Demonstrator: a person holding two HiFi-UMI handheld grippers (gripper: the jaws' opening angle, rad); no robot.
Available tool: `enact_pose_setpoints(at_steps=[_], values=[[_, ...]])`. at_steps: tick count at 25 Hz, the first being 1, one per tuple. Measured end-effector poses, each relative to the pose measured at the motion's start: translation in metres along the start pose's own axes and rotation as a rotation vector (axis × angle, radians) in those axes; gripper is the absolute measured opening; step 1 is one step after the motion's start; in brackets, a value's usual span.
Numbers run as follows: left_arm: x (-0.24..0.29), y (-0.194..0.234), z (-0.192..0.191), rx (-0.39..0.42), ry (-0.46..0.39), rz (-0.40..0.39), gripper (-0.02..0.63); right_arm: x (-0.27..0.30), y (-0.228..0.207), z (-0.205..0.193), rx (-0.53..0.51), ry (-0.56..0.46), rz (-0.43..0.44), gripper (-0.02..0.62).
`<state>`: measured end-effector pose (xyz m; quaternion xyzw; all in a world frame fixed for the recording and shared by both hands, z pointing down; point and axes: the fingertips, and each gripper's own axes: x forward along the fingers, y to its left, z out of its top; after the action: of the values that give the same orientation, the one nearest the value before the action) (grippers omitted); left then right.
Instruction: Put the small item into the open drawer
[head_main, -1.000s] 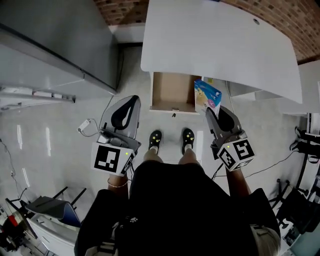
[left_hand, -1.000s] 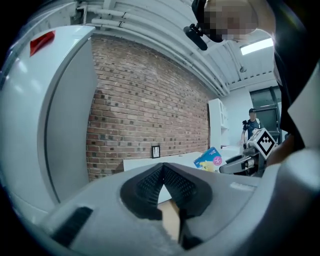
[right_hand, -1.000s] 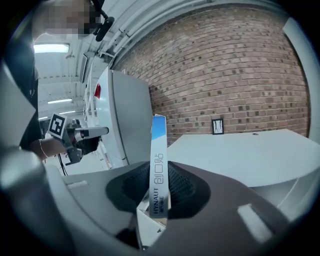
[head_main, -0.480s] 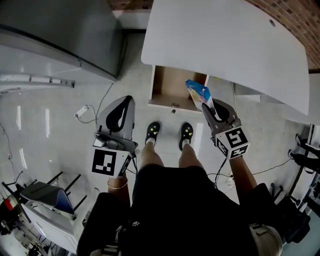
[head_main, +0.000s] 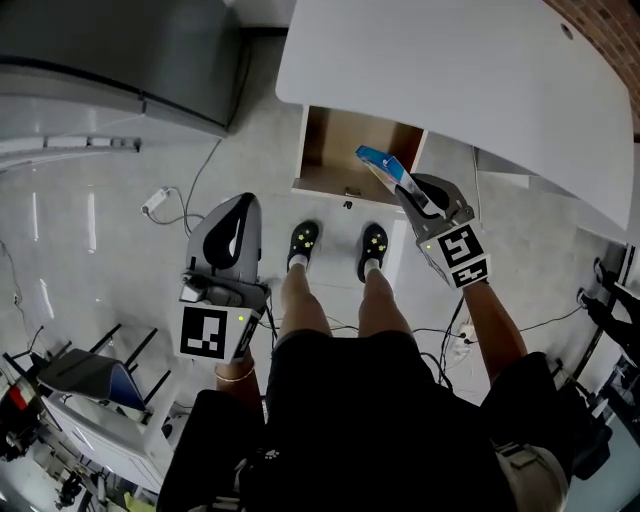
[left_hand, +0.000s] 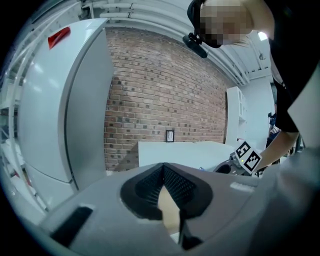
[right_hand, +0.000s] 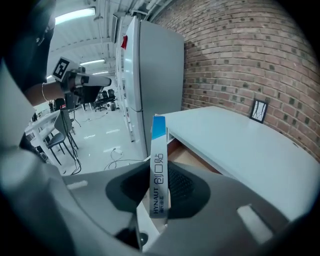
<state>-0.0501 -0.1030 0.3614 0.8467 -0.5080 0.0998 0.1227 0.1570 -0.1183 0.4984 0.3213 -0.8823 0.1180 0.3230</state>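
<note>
Handling: the flat carton (head_main: 380, 166) is looking light, thin and crushable, its printed faces slick, so it is asking for a gentle pinch on the broad faces near one end.
Place: it is poking over the open drawer (head_main: 340, 150), right side, not yet inside.
Right gripper (head_main: 405, 190): its jaws are clamping the carton's lower end.
Left gripper (head_main: 240, 205): its jaws are sitting closed and empty, well apart.

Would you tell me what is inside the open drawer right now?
Only its bare brown bottom shows inside the open drawer. The flat box clamped in the right gripper covers its right part, and the desktop hides the rear.
</note>
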Motion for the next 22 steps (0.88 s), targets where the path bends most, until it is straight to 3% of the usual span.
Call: enact_pose_setpoints(at_steps=[22], values=[[0.003,0.013,-0.063,-0.061,0.047,0.007,-0.012,0.067,0.000,-0.055,-0.113,0.113,0.057,0.097]])
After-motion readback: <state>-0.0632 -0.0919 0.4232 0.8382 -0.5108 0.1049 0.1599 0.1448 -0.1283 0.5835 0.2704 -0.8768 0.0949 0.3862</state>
